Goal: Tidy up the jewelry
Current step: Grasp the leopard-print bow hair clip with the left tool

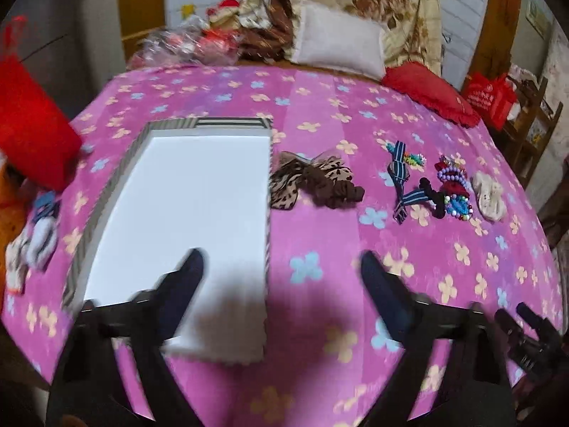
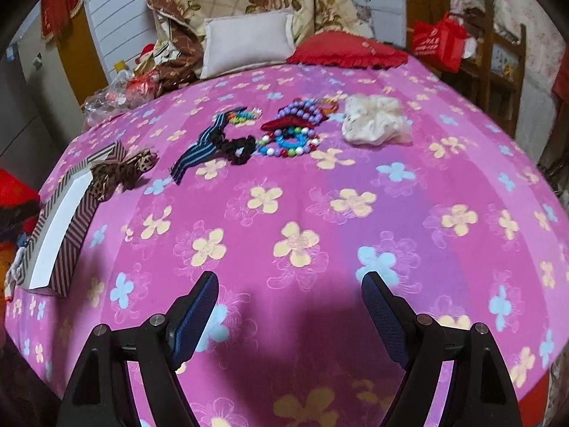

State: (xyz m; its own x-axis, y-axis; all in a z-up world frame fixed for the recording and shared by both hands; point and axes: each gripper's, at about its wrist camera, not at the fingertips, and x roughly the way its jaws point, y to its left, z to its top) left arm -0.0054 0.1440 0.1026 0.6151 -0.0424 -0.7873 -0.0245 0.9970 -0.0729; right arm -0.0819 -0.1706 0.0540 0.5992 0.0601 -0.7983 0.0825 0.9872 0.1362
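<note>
An open striped box with a white inside (image 1: 199, 195) lies on the pink flowered bed; it also shows at the left of the right wrist view (image 2: 60, 224). Beside it lies a leopard-print and brown hair tie pile (image 1: 313, 181) (image 2: 121, 172). Further right lie a blue striped ribbon (image 1: 402, 178) (image 2: 202, 146), a black scrunchie (image 2: 240, 149), coloured bead bracelets (image 1: 453, 192) (image 2: 295, 131) and a cream scrunchie (image 1: 489, 195) (image 2: 375, 119). My left gripper (image 1: 281, 259) is open, over the box's near right edge. My right gripper (image 2: 290, 283) is open and empty above bare bedspread, well short of the jewelry.
A white pillow (image 2: 247, 42), a red cushion (image 2: 348, 51) and folded quilts lie at the head of the bed. A red cushion (image 1: 32, 124) and small toys (image 1: 39, 231) sit left of the box. A wooden chair with a red bag (image 2: 441, 44) stands at right.
</note>
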